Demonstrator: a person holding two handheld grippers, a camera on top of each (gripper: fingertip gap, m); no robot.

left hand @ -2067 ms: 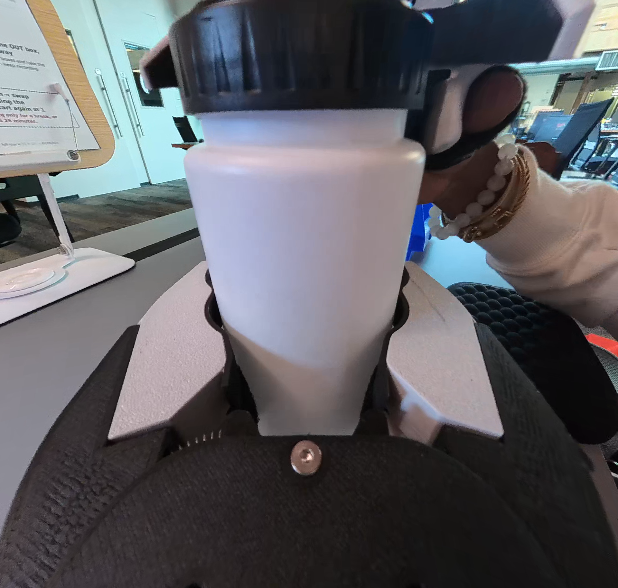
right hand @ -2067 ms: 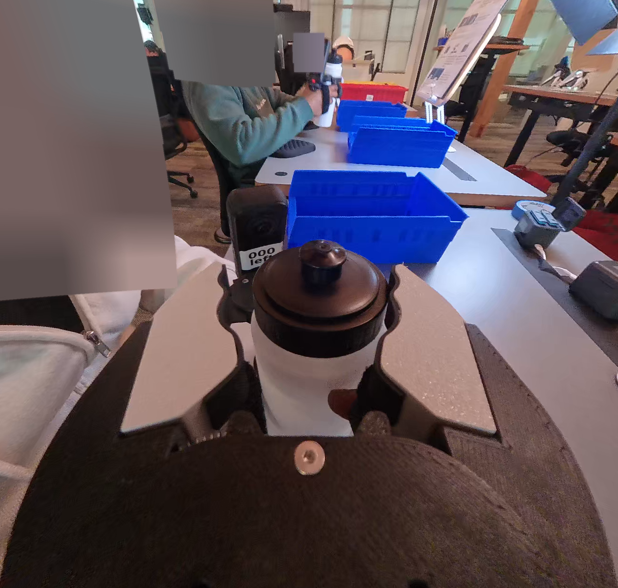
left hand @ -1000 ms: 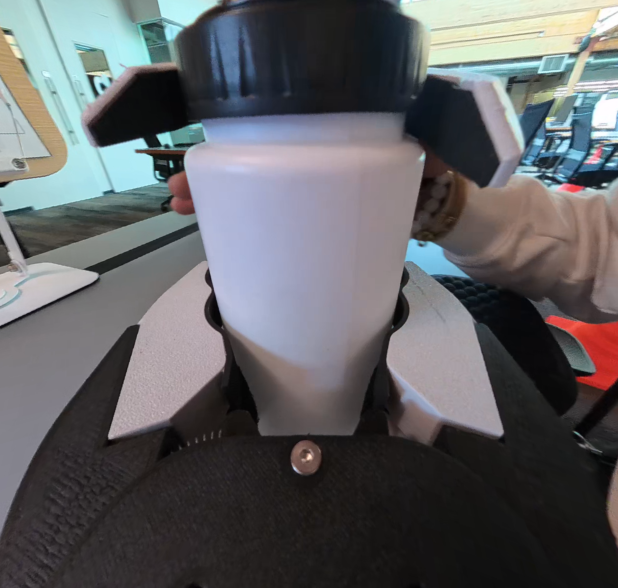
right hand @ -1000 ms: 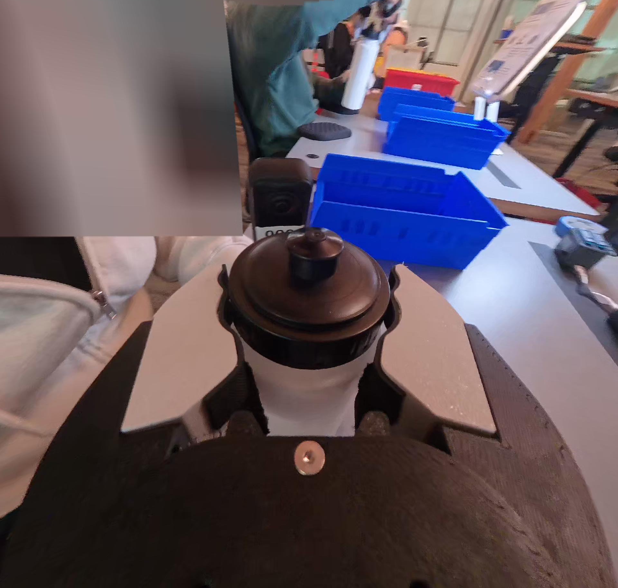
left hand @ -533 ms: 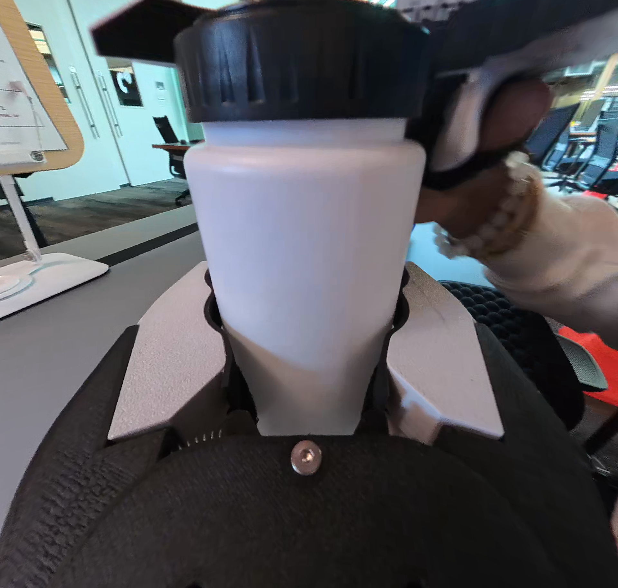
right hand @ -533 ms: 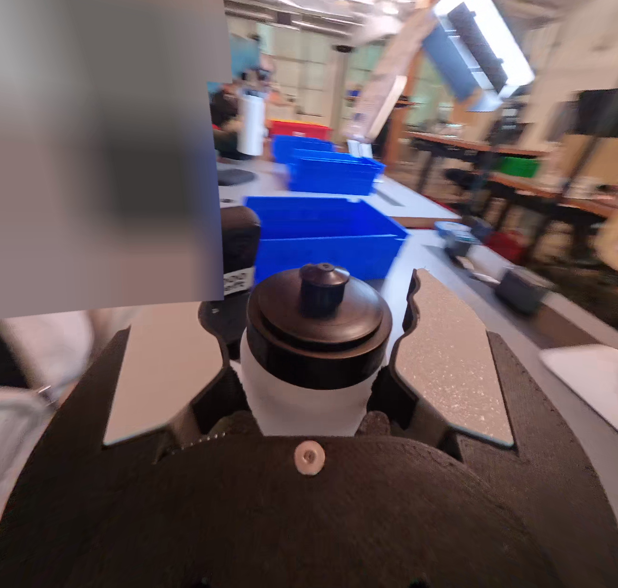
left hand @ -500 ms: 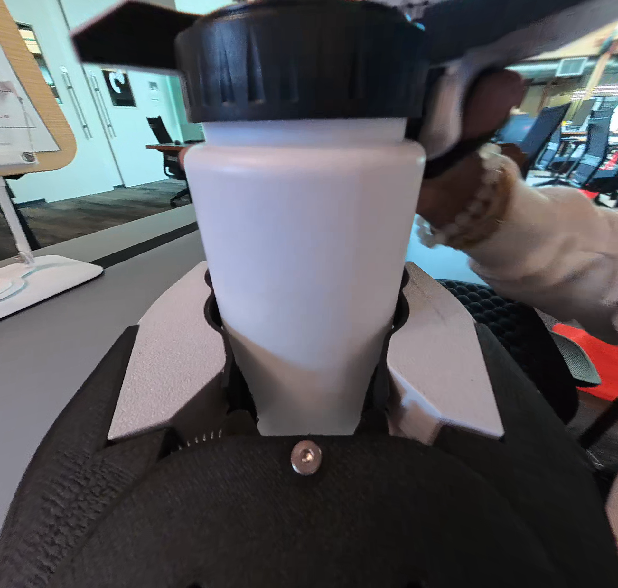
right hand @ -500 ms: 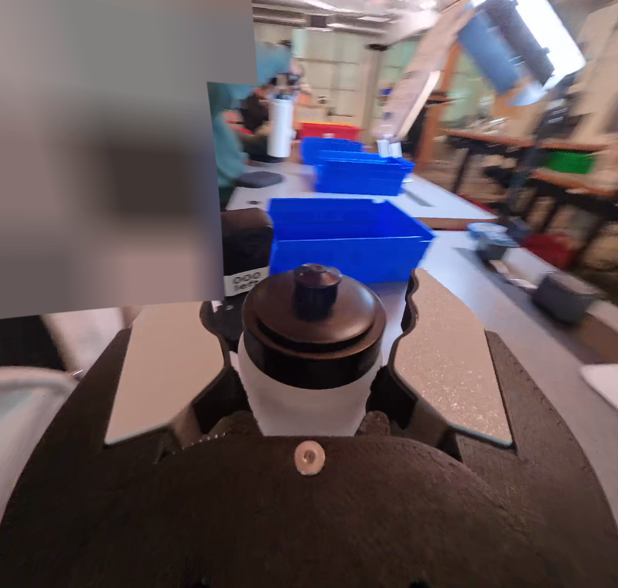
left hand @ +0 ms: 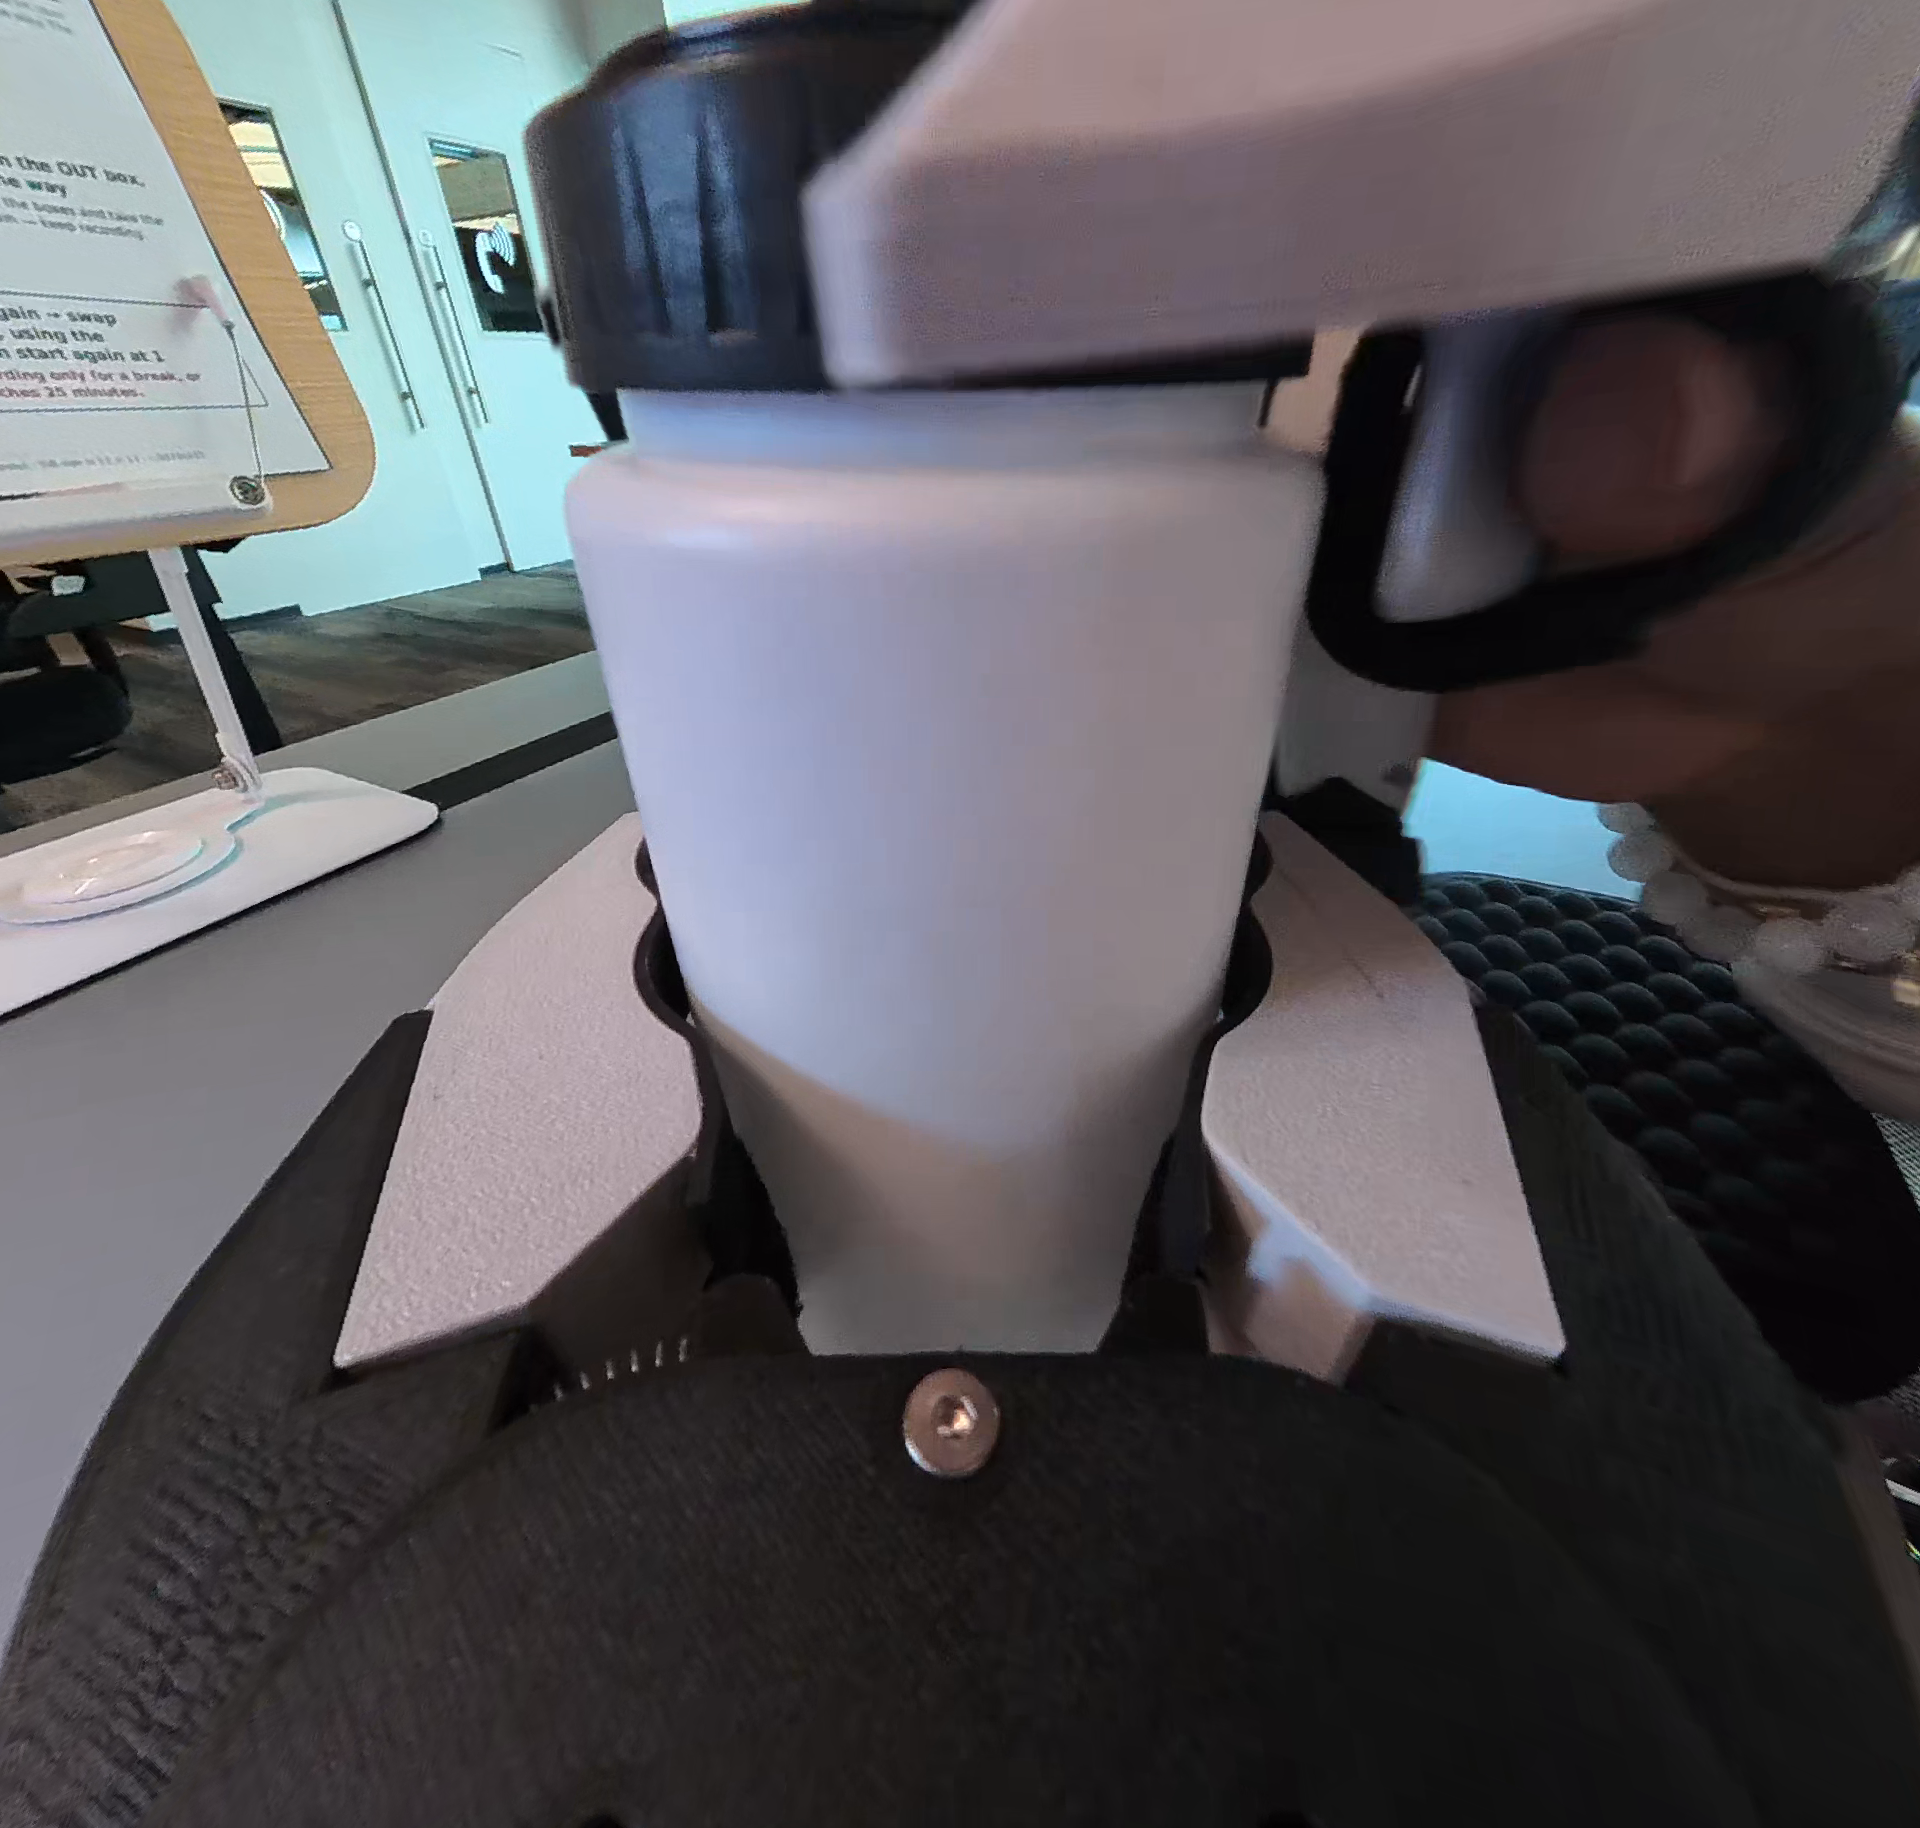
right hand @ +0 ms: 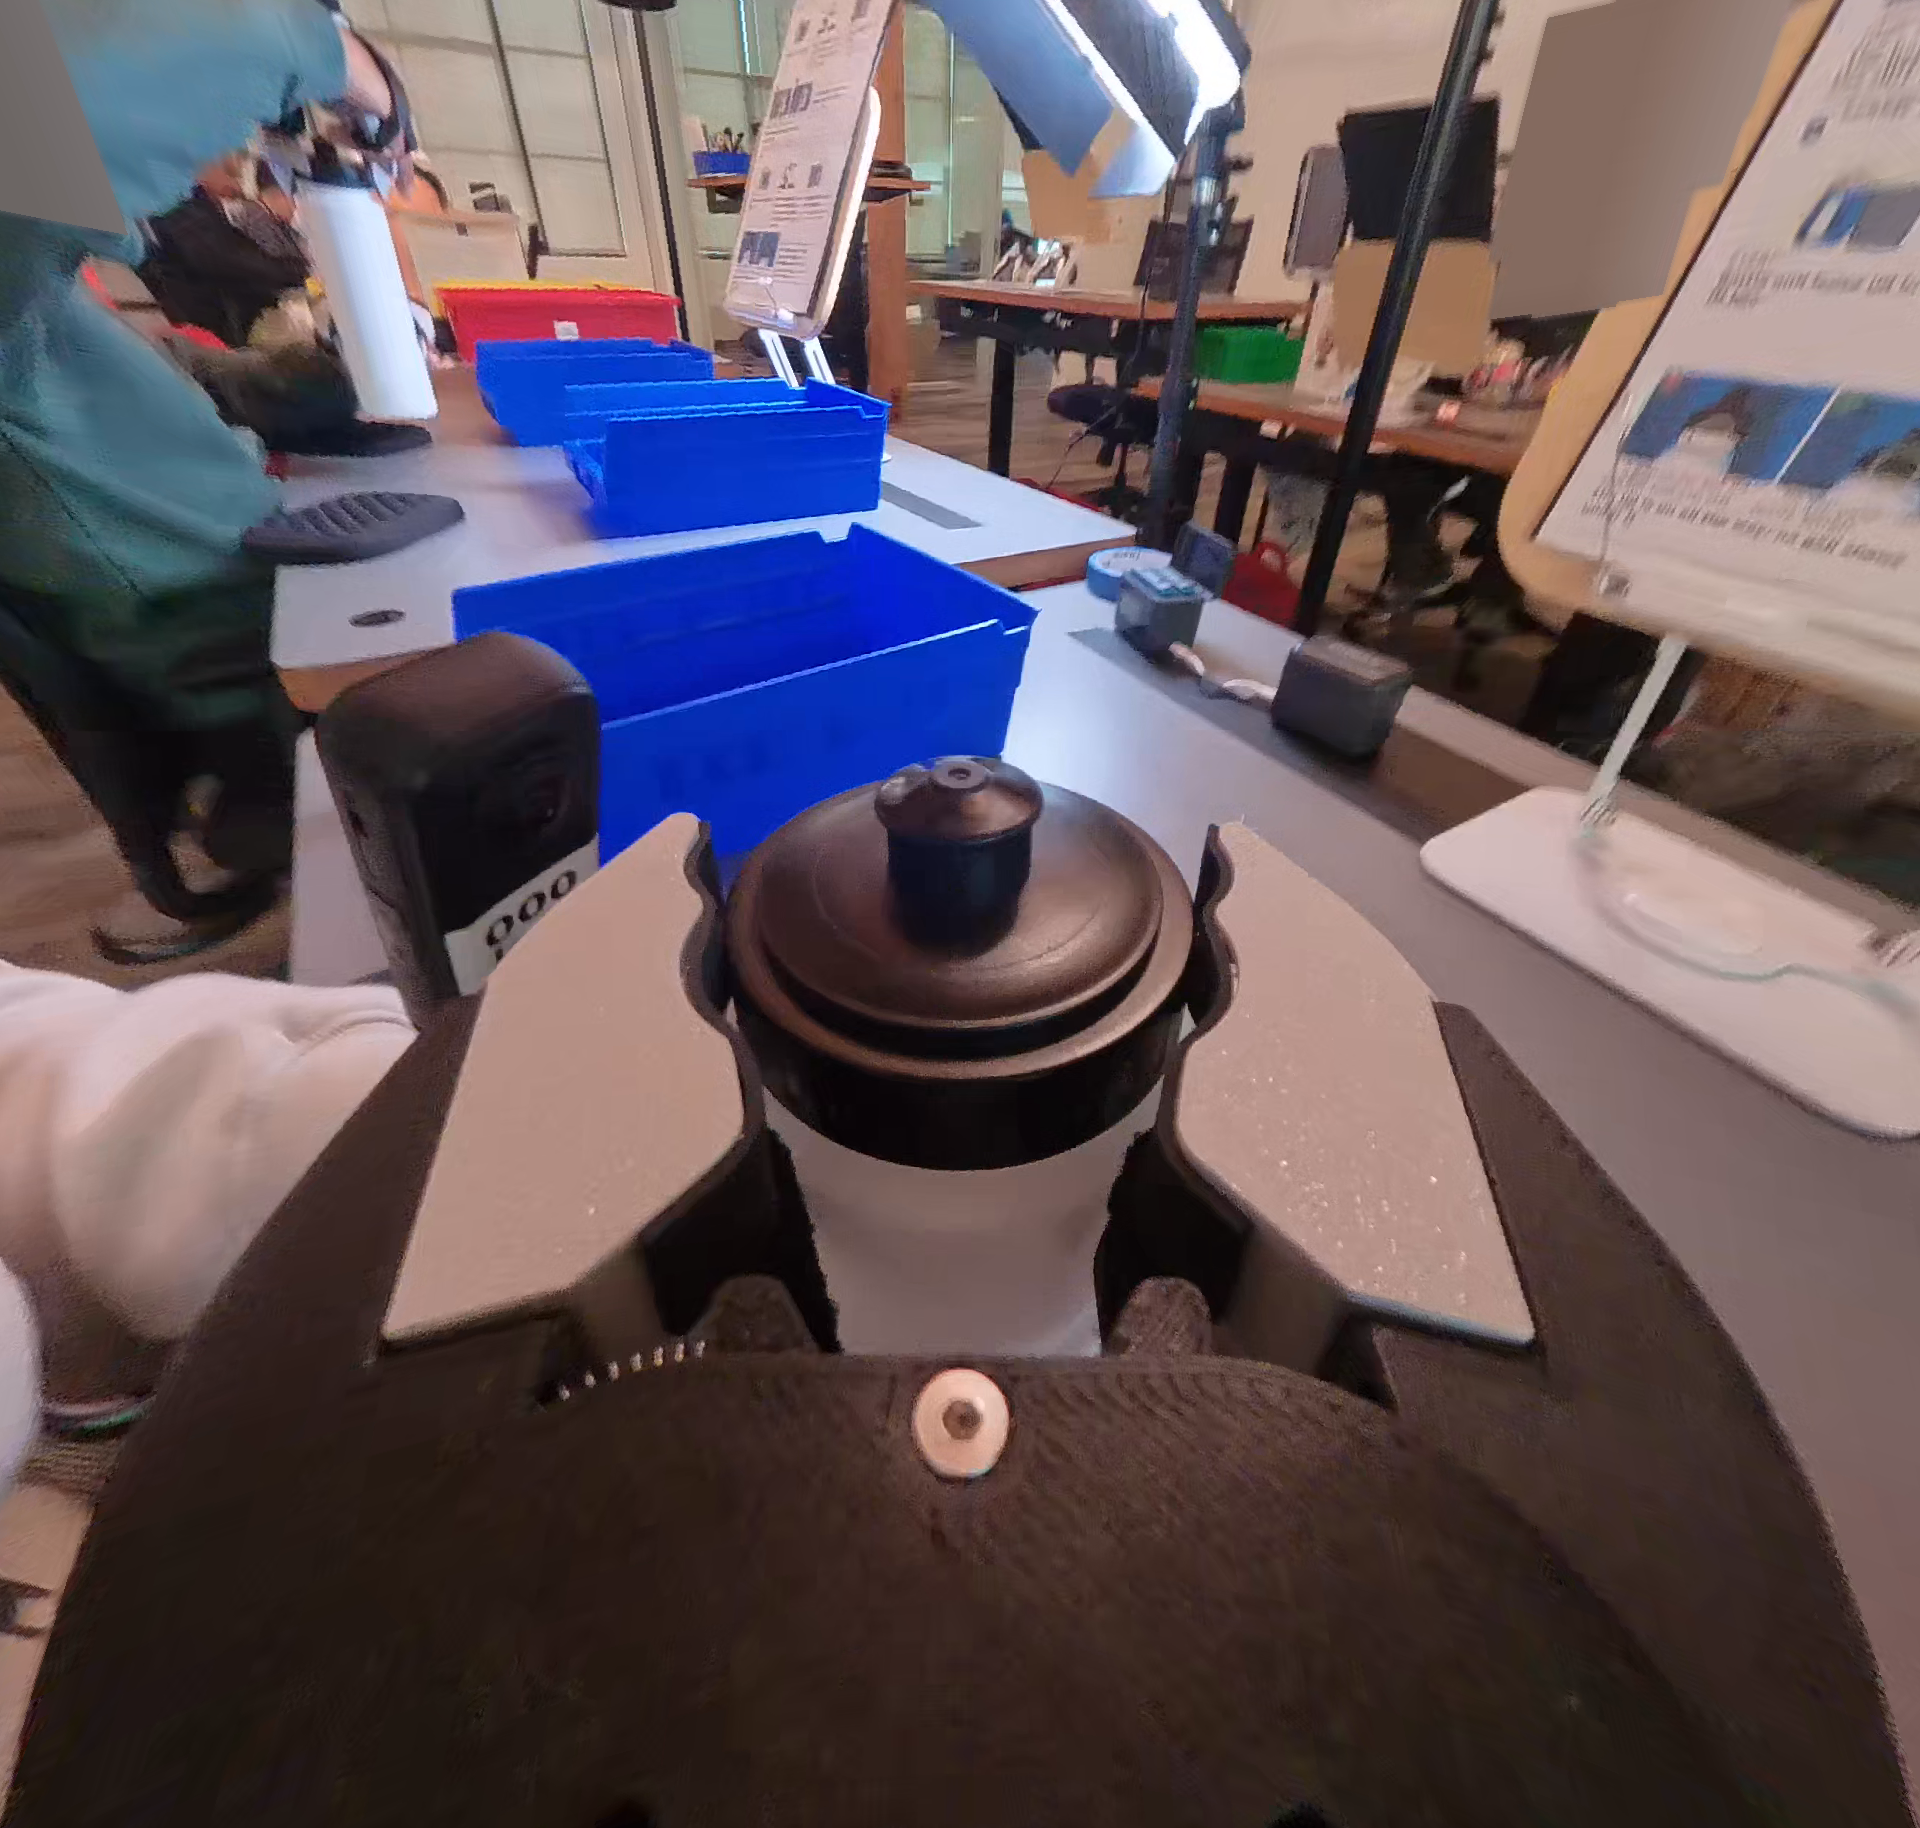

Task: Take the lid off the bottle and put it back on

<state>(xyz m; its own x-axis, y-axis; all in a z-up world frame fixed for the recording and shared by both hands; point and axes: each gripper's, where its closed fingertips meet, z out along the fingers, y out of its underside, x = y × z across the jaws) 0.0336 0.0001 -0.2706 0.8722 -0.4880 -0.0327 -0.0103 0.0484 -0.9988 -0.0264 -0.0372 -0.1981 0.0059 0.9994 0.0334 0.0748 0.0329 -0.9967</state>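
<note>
The blue bin [right hand: 790, 677] is sitting on the grey table [right hand: 1299, 791] behind the bottle; its contents are not showing. The left gripper [left hand: 951, 947] is pinching the white bottle [left hand: 935, 739] around its body, holding it upright above the table. The right gripper [right hand: 956, 957] is pinching the black ribbed lid [right hand: 956, 968], which is sitting on the bottle's neck, spout up.
</note>
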